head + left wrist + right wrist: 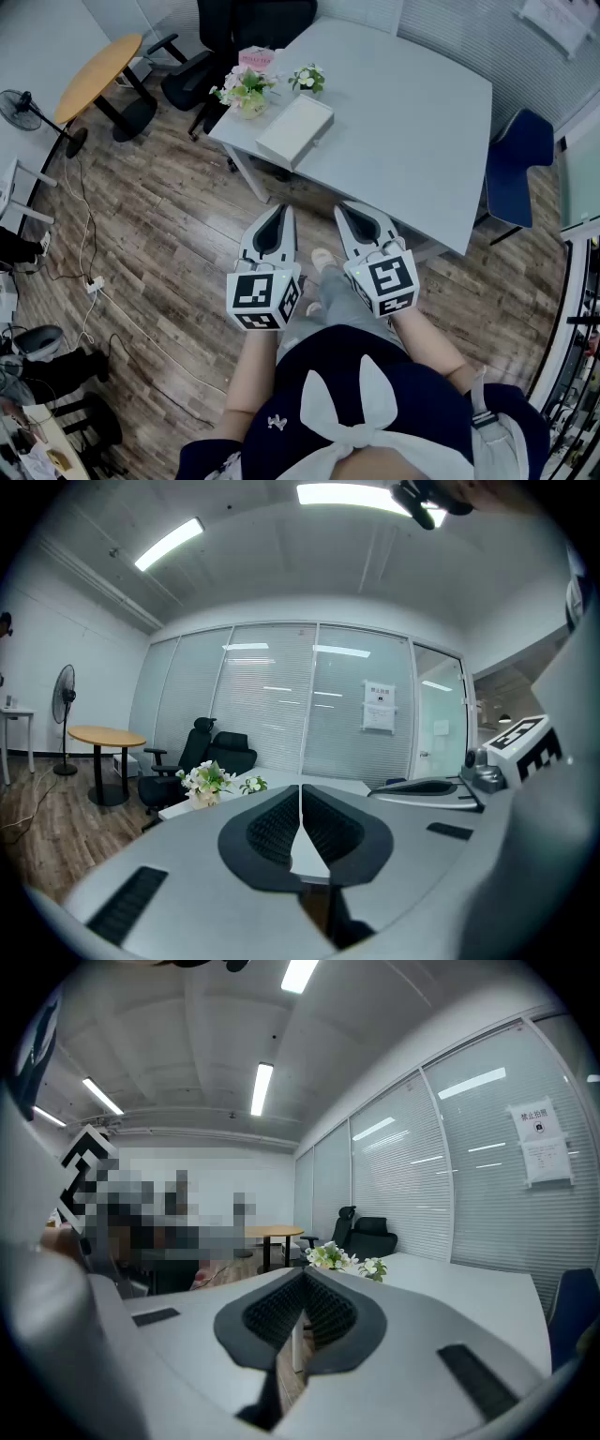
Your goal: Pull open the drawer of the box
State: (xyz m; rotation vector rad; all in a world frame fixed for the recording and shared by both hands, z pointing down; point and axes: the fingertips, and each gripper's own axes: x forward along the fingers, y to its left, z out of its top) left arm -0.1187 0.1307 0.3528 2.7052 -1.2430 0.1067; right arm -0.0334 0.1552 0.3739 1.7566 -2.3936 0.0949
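Note:
The box (pixel 295 131) is flat and white and lies on the near left part of the pale grey table (pixel 412 122), beside two small pots of flowers (pixel 248 89). I cannot make out its drawer from here. Both grippers hang side by side over the wooden floor, short of the table's front edge and well apart from the box. My left gripper (pixel 281 212) is shut with nothing in it, and my right gripper (pixel 345 210) is shut and empty too. In the left gripper view the jaws (pixel 300 791) meet, and so do the jaws in the right gripper view (pixel 305 1277).
Black office chairs (pixel 234 28) stand behind the table's left end and a blue chair (pixel 516 164) at its right. A round wooden table (pixel 98 70) and a floor fan (pixel 23 108) are at the far left. Cables (pixel 94 281) trail over the floor.

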